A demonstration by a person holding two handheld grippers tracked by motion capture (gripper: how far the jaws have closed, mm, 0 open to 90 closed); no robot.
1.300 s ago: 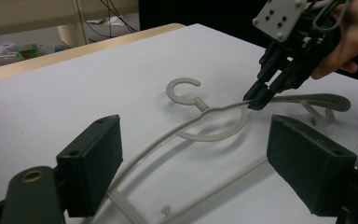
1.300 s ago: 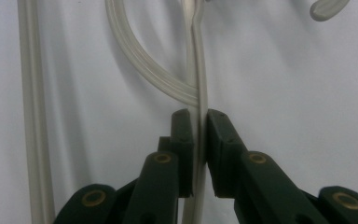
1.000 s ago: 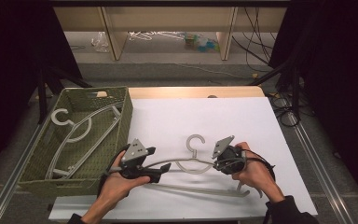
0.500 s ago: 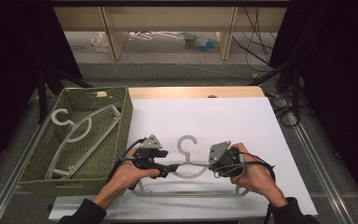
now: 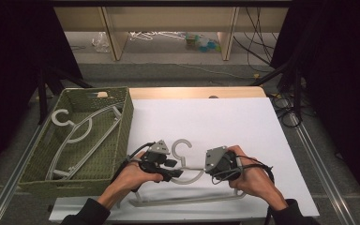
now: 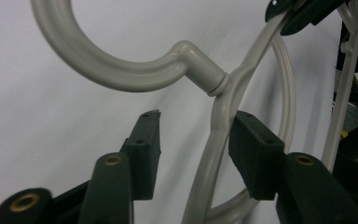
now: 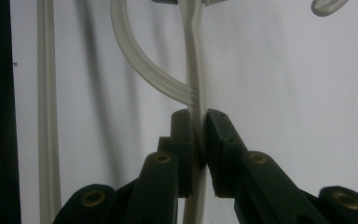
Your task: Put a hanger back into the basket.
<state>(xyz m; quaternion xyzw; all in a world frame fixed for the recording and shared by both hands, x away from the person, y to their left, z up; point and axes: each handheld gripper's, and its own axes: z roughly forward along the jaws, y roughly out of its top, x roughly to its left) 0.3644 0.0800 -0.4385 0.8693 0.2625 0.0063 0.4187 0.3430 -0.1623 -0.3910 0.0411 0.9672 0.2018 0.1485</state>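
A grey plastic hanger [image 5: 183, 144] lies near the front of the white sheet [image 5: 215, 117], hook pointing away from me. My left gripper [image 5: 171, 168] is at the hanger's neck, just below the hook. In the left gripper view its jaws stand apart around the hanger's shoulder [image 6: 219, 135], which rests against the right pad [image 6: 256, 154]; the left pad [image 6: 144, 144] is off it. My right gripper [image 5: 211, 166] is on the other shoulder. In the right gripper view [image 7: 196, 114] both pads are pressed onto the thin hanger arm [image 7: 196, 70].
A green woven basket [image 5: 124, 117] stands at the left of the table with two grey hangers [image 5: 82, 131] inside. Cables [image 5: 281, 101] hang off the right edge. Low shelves with clutter [image 5: 201, 42] stand on the floor beyond the table.
My left gripper has moved right, up to the hanger's neck. The right gripper and the hanger have shifted a little to the left.
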